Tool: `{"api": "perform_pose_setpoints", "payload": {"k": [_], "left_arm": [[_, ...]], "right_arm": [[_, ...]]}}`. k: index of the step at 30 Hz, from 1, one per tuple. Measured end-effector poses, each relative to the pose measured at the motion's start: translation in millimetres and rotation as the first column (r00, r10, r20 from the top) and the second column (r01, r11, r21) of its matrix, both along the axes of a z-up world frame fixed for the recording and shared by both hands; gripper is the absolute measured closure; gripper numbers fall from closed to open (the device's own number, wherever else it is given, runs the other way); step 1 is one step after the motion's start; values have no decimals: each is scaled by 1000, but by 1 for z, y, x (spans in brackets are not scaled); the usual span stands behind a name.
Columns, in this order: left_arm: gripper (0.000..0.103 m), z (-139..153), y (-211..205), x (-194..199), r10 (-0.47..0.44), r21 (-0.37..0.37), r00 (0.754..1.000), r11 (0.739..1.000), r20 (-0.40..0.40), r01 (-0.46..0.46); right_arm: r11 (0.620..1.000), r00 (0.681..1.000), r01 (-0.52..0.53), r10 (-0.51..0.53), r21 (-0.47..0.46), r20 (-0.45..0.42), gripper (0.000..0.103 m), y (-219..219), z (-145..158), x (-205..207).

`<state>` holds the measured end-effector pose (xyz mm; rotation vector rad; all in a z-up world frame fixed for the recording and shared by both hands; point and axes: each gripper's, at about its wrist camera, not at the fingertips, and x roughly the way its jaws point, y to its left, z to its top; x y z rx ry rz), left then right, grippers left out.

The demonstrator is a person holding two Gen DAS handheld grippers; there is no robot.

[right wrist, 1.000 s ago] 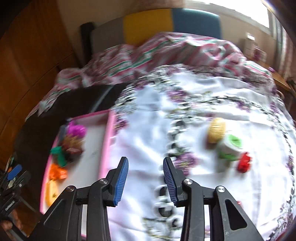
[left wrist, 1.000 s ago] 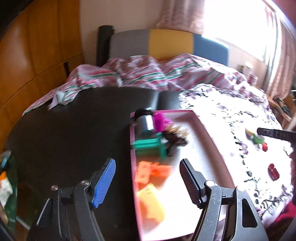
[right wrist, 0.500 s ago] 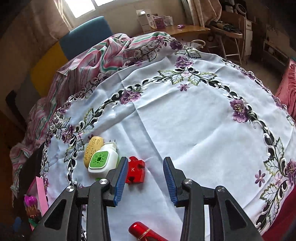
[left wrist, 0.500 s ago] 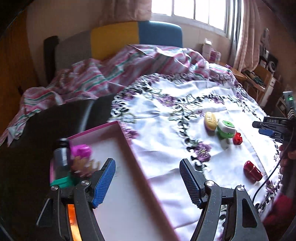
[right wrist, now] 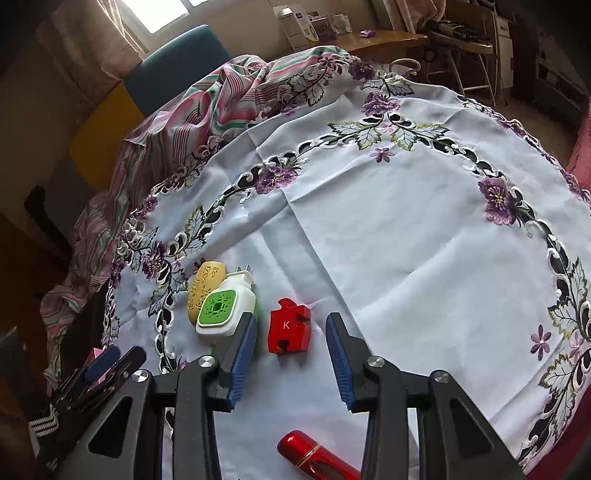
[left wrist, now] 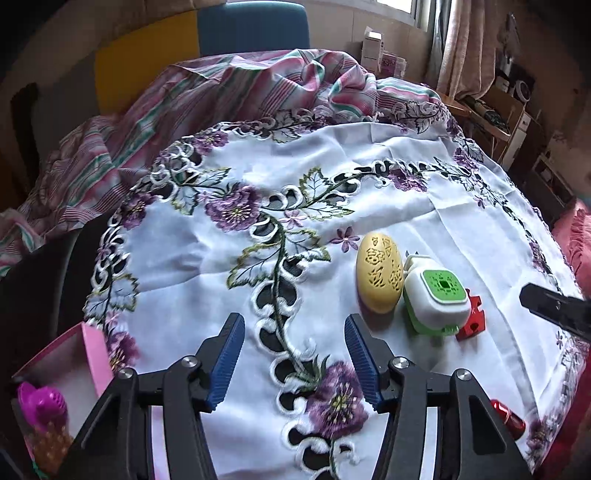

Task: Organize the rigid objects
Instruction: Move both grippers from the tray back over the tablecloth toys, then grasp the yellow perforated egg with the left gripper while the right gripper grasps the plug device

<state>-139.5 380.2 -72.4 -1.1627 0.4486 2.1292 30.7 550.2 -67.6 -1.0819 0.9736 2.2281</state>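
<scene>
A red puzzle piece [right wrist: 289,326] marked K lies on the white embroidered cloth, just ahead of my open, empty right gripper [right wrist: 291,356]. Left of it lie a white and green plug-in device [right wrist: 225,309] and a yellow oval case [right wrist: 205,286]. A red shiny cylinder [right wrist: 317,459] lies below the right fingers. My left gripper [left wrist: 295,360] is open and empty above the cloth; the yellow case [left wrist: 378,277], green device [left wrist: 436,297], red piece [left wrist: 471,321] and red cylinder [left wrist: 508,419] lie to its right. The pink tray [left wrist: 98,354] with toys is at lower left.
A striped pink blanket [left wrist: 221,96] is bunched at the table's far side against a yellow and blue chair back [left wrist: 251,29]. Shelves and a wooden side table [right wrist: 391,37] stand beyond on the right. The right gripper's tip [left wrist: 554,306] enters the left view.
Both grippers swung right, away from the pink tray toward the loose objects. The right gripper moved closer to the red puzzle piece. Both stayed open.
</scene>
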Motion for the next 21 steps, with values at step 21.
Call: {"api": "perform_pose_setpoints", "payload": {"k": [21], "left_arm": [[59,-37,77,-27,-144,-3,976,989,162,146]], "right_arm": [[995,999,-32,33,-90,16,64,3,-13,-5]]}}
